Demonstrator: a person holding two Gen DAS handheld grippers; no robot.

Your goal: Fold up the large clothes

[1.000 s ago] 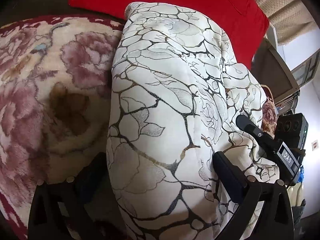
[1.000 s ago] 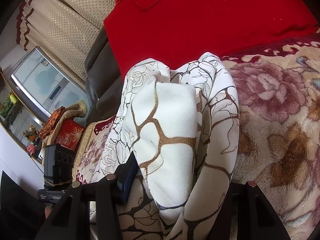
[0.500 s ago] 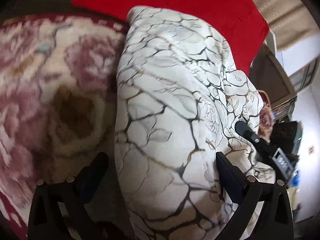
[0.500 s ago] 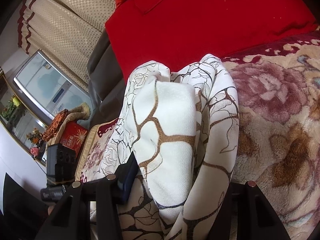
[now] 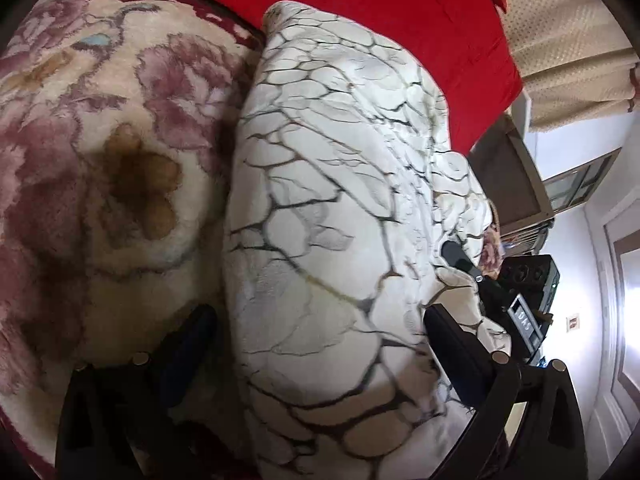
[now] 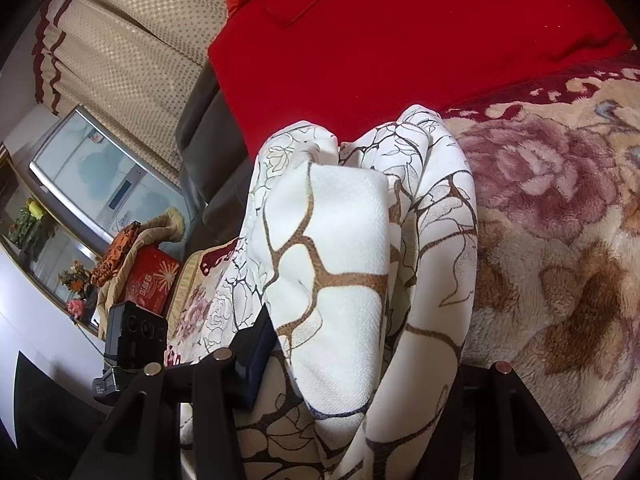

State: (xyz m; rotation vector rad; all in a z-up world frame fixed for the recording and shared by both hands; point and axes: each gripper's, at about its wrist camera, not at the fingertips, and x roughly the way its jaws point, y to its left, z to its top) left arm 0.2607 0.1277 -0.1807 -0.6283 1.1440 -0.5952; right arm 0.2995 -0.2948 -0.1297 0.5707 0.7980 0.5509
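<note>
Cream cloth (image 5: 332, 248) with a dark branching print lies bunched on a flowered blanket (image 5: 100, 152), its long axis running from near the grippers toward the far red cushion (image 5: 400, 16). The left gripper (image 5: 320, 344) is wide, straddling the thick bundle; whether it truly pinches is unclear. The right gripper (image 6: 360, 364) holds a folded layer (image 6: 340, 280) between its jaws. To fold well, keep both grips level and the edges aligned, then lay the cloth down flat without twisting.
</note>
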